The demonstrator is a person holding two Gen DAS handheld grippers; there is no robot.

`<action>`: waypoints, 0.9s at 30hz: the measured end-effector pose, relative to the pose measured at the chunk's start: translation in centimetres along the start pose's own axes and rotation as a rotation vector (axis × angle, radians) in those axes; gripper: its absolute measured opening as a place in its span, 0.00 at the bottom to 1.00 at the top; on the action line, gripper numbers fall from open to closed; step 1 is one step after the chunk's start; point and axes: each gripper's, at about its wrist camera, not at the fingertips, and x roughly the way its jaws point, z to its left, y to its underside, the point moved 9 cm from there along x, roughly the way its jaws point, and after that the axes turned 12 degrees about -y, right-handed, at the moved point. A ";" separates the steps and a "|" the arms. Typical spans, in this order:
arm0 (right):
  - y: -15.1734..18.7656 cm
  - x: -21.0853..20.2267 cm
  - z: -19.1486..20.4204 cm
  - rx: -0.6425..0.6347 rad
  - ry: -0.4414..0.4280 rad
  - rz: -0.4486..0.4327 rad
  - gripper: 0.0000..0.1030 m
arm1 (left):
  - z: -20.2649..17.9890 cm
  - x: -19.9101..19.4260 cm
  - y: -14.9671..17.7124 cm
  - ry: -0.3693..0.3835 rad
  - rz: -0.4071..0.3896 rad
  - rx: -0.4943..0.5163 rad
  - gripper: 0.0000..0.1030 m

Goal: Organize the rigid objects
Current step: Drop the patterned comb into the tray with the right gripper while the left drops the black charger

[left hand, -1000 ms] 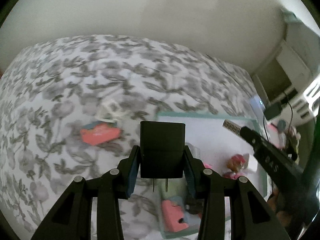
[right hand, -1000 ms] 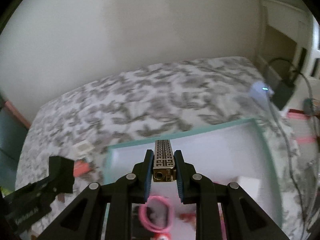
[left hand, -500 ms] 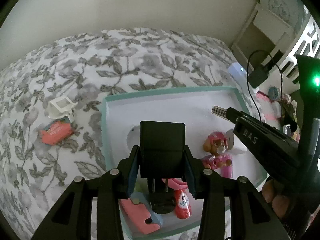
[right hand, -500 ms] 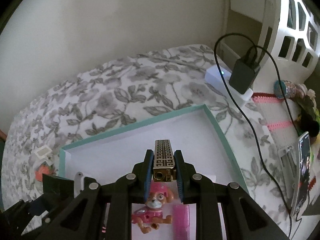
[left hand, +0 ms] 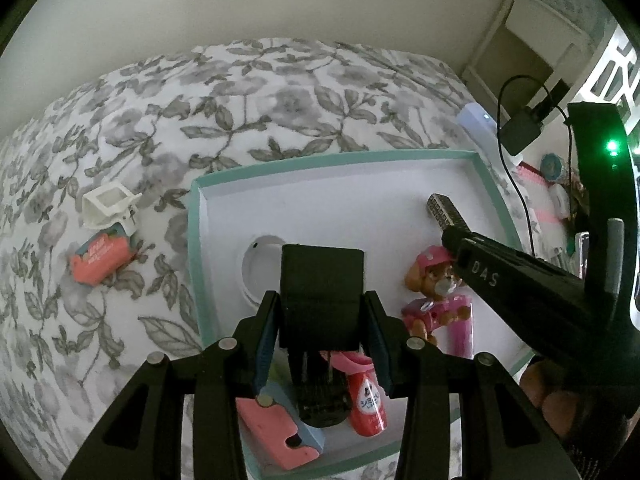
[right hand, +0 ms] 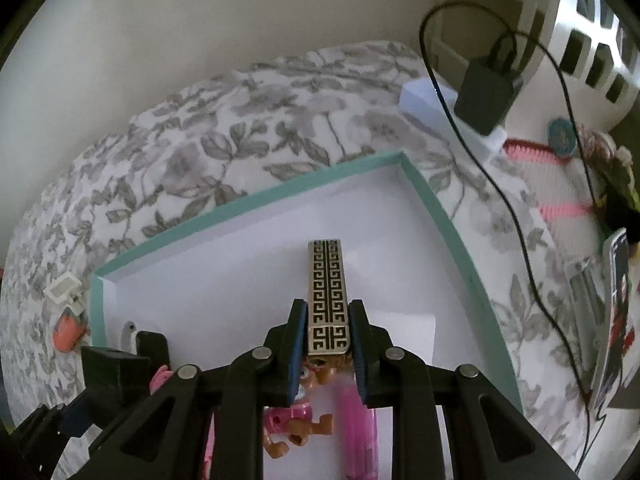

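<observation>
We hold a black charger (left hand: 322, 300) clamped in the left gripper (left hand: 322, 344) and a gold lighter (right hand: 327, 300) clamped in the right gripper (right hand: 326, 354). Both hang directly above the teal tray (left hand: 194, 240); the lighter's long axis points toward the tray's empty far corner.

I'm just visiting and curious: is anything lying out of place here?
Yes. A white cube-shaped holder and an orange packet lie on the floral bedspread, outside the teal box where the other small things are gathered.
</observation>
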 end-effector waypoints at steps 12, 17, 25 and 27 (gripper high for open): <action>-0.3 -0.6 0.1 0.007 0.021 0.001 0.25 | 0.8 -0.7 -0.2 -0.025 -0.015 0.004 0.52; -1.3 -2.3 0.3 -0.003 0.037 -0.060 0.43 | 1.6 -1.3 -0.7 -0.021 -0.031 -0.025 0.55; -1.4 -2.9 3.5 -0.075 0.000 -0.082 0.43 | 5.6 -1.5 -1.3 -0.053 -0.033 -0.124 0.56; -1.1 -2.7 4.6 -0.110 0.002 -0.076 0.43 | 7.2 -1.2 -1.3 -0.077 -0.025 -0.163 0.56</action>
